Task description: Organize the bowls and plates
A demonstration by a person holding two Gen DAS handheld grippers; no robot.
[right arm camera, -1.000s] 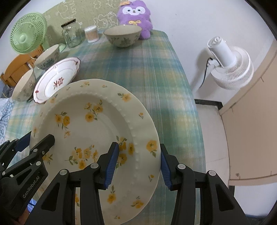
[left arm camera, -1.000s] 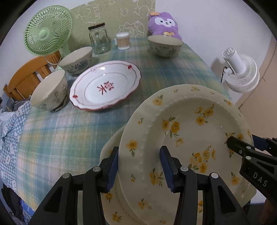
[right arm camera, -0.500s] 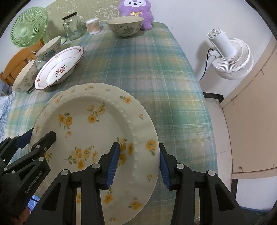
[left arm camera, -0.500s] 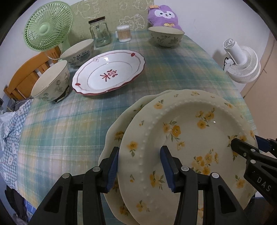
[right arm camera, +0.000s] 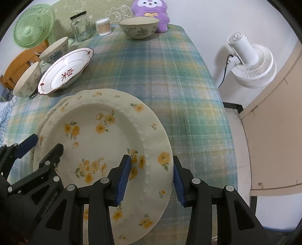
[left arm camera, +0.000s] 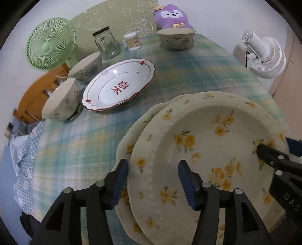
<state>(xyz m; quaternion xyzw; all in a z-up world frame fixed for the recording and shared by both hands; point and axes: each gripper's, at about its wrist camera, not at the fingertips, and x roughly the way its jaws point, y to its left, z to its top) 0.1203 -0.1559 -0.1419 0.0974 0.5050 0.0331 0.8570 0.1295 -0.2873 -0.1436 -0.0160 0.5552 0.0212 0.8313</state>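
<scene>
A cream plate with yellow flowers point(left arm camera: 207, 150) point(right arm camera: 105, 143) lies nearly flat on top of a matching plate point(left arm camera: 128, 143) point(right arm camera: 54, 107) on the plaid tablecloth's near end. My left gripper point(left arm camera: 153, 181) point(right arm camera: 45, 148) straddles the top plate's left rim. Its jaws are opening, with the rim between them and the pads no longer pressing. My right gripper point(right arm camera: 151, 179) point(left arm camera: 279, 148) is shut on the top plate's right rim. A white plate with red trim point(left arm camera: 119, 88) point(right arm camera: 66, 73) sits farther back on the left.
Two bowls point(left arm camera: 62, 101) point(left arm camera: 86, 66) stand left of the red-trimmed plate; a third bowl point(left arm camera: 176, 38) is at the far end by a purple plush point(left arm camera: 169, 17). A glass jar point(left arm camera: 106, 44), cotton swabs point(left arm camera: 133, 40) and a green fan point(left arm camera: 50, 44) line the back. A white fan point(right arm camera: 251, 62) stands right of the table.
The top plate has come down from a tilt to lie nearly flat on the matching plate. My left gripper's jaws stand wider than before. The right grip is unchanged.
</scene>
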